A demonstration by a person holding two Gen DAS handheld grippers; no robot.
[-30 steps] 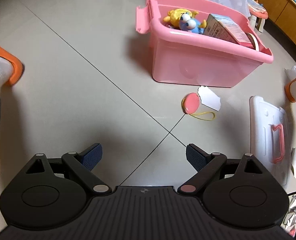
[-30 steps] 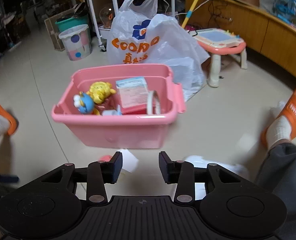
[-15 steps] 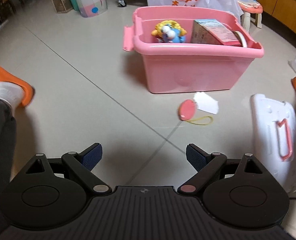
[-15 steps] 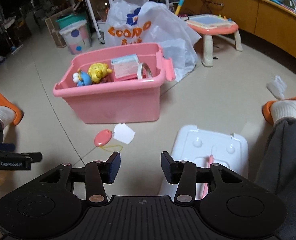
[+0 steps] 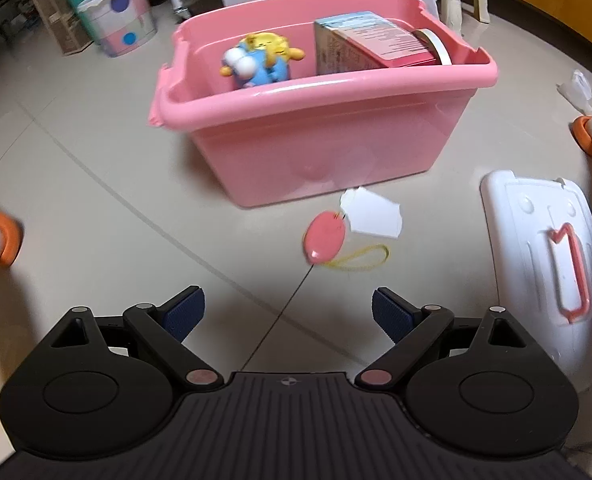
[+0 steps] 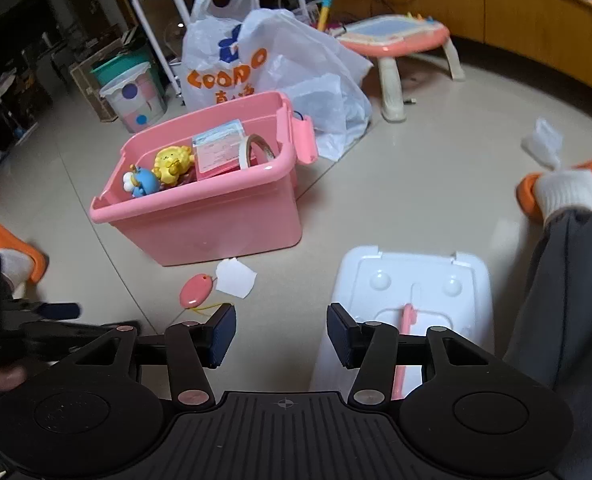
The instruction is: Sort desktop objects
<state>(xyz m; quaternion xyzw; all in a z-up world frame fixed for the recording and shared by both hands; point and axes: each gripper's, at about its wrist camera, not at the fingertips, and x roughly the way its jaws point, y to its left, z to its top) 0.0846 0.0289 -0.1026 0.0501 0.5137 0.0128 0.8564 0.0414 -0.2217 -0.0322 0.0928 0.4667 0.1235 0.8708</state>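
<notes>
From the left wrist, the left hand-held gripper (image 5: 288, 314) gapes wide and empty above the floor near the pink oval tag (image 5: 323, 237) before the pink bin (image 5: 328, 152), while from the right wrist, the right hand-held gripper (image 6: 282, 336), empty, is opening beside the white lid (image 6: 412, 284).

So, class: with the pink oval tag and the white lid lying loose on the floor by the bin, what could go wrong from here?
1. The pink oval tag lies flat on the tile, with a white paper and a yellow cord attached; the fingers may pinch only cord or paper.
2. The white lid sits close under the right gripper, whose fingers are opening with nothing between them; it may get knocked.
3. The pink bin already holds a tall box, so the lid might not seat.
</notes>
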